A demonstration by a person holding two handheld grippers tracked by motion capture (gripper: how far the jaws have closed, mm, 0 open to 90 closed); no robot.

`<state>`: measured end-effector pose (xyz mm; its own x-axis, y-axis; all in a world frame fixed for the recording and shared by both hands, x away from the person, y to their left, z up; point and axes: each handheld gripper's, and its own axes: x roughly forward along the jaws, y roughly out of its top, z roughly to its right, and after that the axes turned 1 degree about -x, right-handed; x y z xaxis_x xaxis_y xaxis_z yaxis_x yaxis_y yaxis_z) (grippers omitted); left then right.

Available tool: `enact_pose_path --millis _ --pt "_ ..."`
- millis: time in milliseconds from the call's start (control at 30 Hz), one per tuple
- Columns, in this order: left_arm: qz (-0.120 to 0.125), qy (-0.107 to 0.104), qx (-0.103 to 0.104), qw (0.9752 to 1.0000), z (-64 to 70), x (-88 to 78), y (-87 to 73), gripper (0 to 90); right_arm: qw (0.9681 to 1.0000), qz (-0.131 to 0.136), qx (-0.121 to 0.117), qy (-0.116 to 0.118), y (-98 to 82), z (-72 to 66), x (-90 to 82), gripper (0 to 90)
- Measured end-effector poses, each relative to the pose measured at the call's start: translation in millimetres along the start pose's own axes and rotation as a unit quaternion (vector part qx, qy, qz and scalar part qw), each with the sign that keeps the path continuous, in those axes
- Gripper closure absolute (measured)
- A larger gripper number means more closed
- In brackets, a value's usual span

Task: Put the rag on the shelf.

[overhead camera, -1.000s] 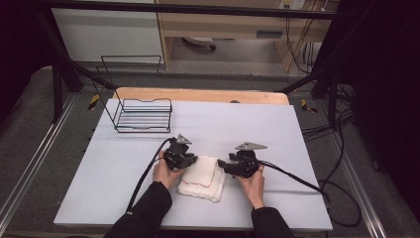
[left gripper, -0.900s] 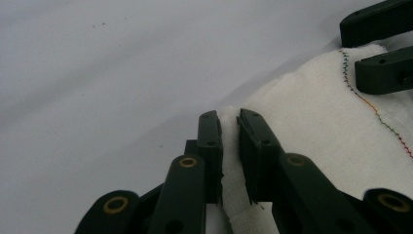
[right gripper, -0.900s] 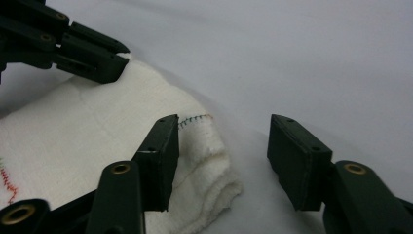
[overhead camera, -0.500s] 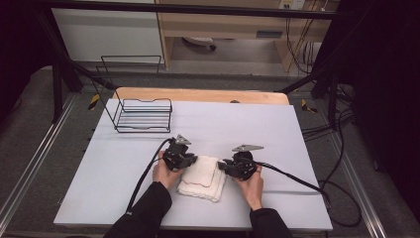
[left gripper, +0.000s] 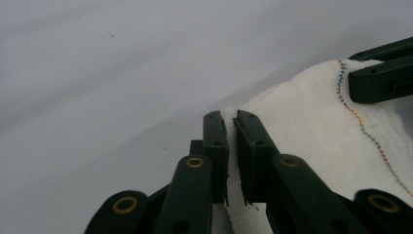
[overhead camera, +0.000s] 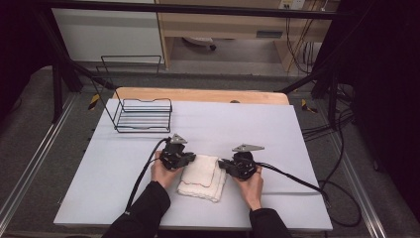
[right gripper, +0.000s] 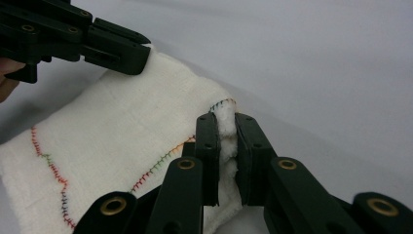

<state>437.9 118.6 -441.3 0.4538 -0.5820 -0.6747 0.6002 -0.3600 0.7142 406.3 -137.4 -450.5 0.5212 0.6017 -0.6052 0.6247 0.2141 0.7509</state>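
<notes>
Near the worktop's front edge a folded white cloth lies flat, the left tongs pinching its left corner and the right tongs its right corner, a wire basket beyond.

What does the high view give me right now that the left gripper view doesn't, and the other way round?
High view: the wire basket at the far left of the white table, the whole folded cloth, both hands, and the trailing cables.

Left gripper view: the left gripper close up, its jaws shut on a pinched corner of the cloth, and the multicoloured stitching.

Both: cloth, table, and the right gripper at the cloth's other corner.
</notes>
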Motion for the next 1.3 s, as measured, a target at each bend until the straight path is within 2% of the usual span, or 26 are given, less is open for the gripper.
enact_pose_path --millis 67,233,433,600,733,967,1300 --pt "0.012 -0.004 -0.006 0.9999 -0.1 -4.5 0.3 82.7 1.0 0.004 -0.003 0.001 0.6 0.0 -1.4 81.3" --pt "0.031 -0.009 -0.005 0.9995 1.5 -16.9 1.6 82.9 0.9994 0.028 -0.015 0.013 3.3 -3.3 -10.1 81.4" --pt "0.043 -0.005 0.001 0.9991 2.9 -26.5 0.6 83.0 0.9981 0.041 -0.045 0.009 8.1 -13.9 -16.3 81.5" --pt "0.057 -0.012 0.001 0.9983 4.2 -35.8 0.2 82.9 0.9977 0.051 -0.044 0.01 9.3 -16.6 -19.5 81.5" --pt "0.068 -0.012 0.009 0.9976 7.2 -43.0 0.9 82.8 0.997 0.06 -0.048 0.011 10.2 -18.0 -22.7 81.5" --pt "0.095 -0.01 0.013 0.9954 11.9 -53.4 0.1 82.7 0.9943 0.085 -0.064 0.008 13.1 -25.7 -32.4 81.6" --pt "0.117 -0.01 0.016 0.9929 17.1 -68.0 2.8 82.7 0.9918 0.103 -0.076 0.008 18.2 -31.0 -41.2 81.6"
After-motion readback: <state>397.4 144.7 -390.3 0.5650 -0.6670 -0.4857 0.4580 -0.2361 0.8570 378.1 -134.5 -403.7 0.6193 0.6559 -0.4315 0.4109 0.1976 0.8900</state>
